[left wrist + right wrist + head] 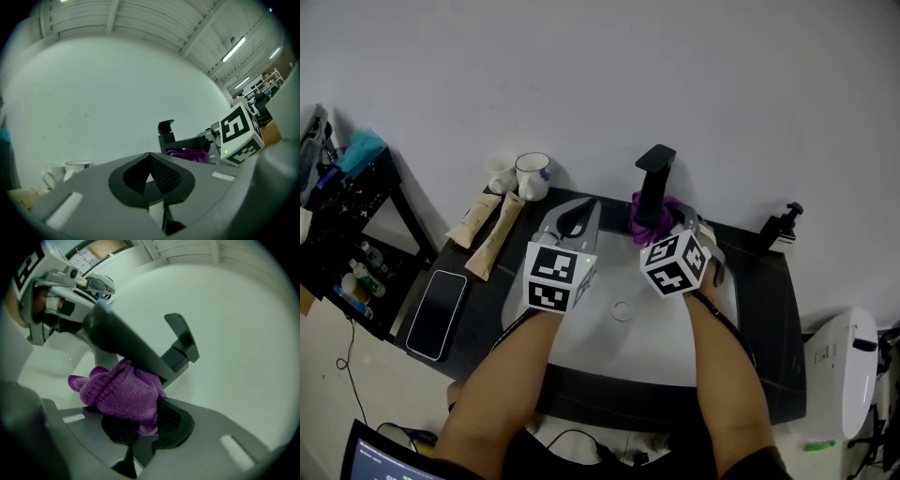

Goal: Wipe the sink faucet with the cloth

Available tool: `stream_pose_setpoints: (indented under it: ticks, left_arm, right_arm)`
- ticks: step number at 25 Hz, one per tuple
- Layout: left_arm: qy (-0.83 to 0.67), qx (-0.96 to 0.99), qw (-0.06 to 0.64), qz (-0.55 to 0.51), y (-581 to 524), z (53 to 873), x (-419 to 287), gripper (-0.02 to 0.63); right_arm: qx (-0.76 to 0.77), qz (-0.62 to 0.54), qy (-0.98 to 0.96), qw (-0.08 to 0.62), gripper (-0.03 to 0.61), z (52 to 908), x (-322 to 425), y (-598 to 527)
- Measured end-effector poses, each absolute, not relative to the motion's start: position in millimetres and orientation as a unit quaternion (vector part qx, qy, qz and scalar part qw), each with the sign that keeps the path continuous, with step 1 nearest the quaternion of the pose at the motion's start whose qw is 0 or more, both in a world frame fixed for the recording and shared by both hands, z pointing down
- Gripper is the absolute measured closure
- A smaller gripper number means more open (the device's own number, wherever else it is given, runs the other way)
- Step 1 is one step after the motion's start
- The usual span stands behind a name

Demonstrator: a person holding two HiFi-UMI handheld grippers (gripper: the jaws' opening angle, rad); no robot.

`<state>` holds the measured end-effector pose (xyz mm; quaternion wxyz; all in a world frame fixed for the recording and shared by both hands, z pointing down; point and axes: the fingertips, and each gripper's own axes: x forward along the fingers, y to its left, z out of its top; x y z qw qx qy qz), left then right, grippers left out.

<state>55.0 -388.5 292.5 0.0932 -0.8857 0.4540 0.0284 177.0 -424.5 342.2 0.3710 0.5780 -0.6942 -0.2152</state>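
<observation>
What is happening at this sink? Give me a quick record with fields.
cloth: purple, pressed against the faucet under its spout
faucet: black, upright at the back of the sink
right gripper: shut on the cloth
left gripper: shut, empty, left of the faucet
sink: white basin
counter: two mugs, phone

Faucet (654,183) at sink (623,345) back edge. Cloth (649,221) against faucet base. Two mugs (532,175) left of faucet. Tubes (495,237) and phone (437,314) farther left, nearer front. Soap dispenser (781,228) right of faucet.
</observation>
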Motion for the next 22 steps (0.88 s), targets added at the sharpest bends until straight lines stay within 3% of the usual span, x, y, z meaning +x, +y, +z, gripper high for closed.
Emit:
stream_pose_setpoints:
  ticks: [5, 12, 22]
  left_arm:
    - [0.457, -0.884, 0.092, 0.023, -389.7, 294.5, 53.2, 0.597]
    - [0.461, -0.883, 0.089, 0.02, -390.9, 296.5, 50.0, 0.597]
    - [0.458, -0.884, 0.092, 0.016, -389.7, 296.7, 53.4, 0.597]
  right_arm:
    - [0.55, -0.19, -0.694, 0.423, 0.528, 379.4, 182.4, -429.4]
    - [0.567, -0.232, -0.674, 0.412, 0.525, 374.2, 184.9, -423.7]
    - [0.692, -0.313, -0.604, 0.242, 0.522, 241.1, 230.4, -404.4]
